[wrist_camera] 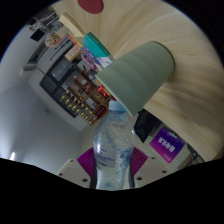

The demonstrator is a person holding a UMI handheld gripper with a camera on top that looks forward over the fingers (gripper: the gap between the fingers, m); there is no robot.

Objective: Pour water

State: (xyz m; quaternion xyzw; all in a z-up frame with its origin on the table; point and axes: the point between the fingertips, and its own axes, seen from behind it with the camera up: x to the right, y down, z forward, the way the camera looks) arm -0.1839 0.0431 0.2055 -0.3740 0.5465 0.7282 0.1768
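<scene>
2 fingers clamp the water bottle, tilted mouth-first into the green cup; pour slowly, mouth inside rim.

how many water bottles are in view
1. The clear plastic water bottle stands between the gripper fingers, its neck tipped toward the pale green cup on the wooden table. Others may be hidden among the shelf clutter behind.

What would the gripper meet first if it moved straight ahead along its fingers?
The gripper is already shut on the water bottle. Straight beyond it, the green cup at the bottle's mouth looks to come first, though depth is unclear.
</scene>
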